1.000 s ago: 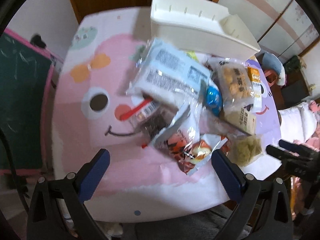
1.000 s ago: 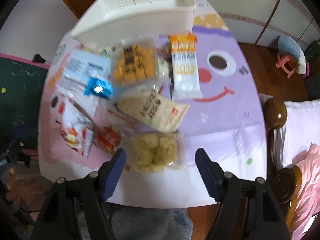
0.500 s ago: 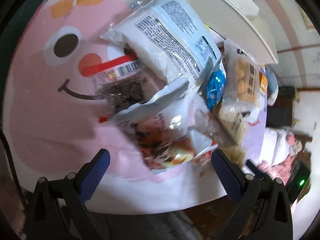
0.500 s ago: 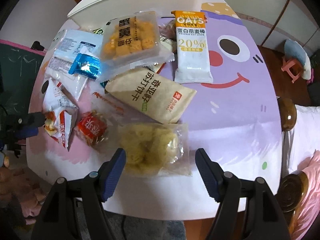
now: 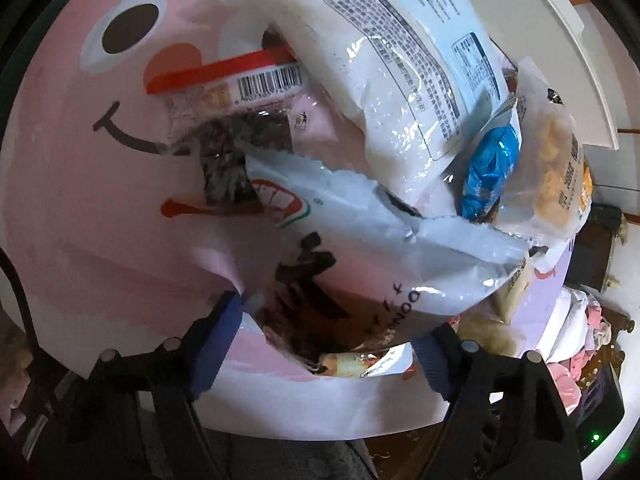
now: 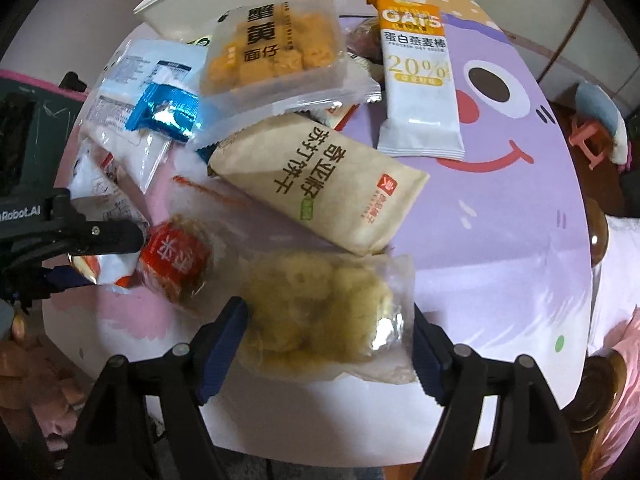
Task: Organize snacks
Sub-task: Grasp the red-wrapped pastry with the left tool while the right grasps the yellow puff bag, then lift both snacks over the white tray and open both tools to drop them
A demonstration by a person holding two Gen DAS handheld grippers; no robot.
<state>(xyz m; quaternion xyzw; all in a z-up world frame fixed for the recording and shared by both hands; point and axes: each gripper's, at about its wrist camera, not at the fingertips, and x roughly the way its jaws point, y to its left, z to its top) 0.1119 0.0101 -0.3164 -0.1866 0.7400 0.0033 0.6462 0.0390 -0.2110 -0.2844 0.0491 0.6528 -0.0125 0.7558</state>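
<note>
Since a second ago both hand-held grippers have sunk toward the snack pile on the desk (image 6: 500,216). The left hand-held gripper (image 5: 326,330) has just been closing; its blue fingers (image 5: 218,334) now touch either edge of the white foil snack bag (image 5: 360,252), though a firm clamp cannot be told. Beyond it lie a seaweed pack (image 5: 236,152) and a pale blue packet (image 5: 400,40). The right hand-held gripper (image 6: 328,346) has just been opening; its jaws stand apart, straddling the clear bag of yellow puffs (image 6: 324,312). Ahead sits a beige cracker pack (image 6: 320,184), with the oat bar (image 6: 418,76) farther off to the right.
</note>
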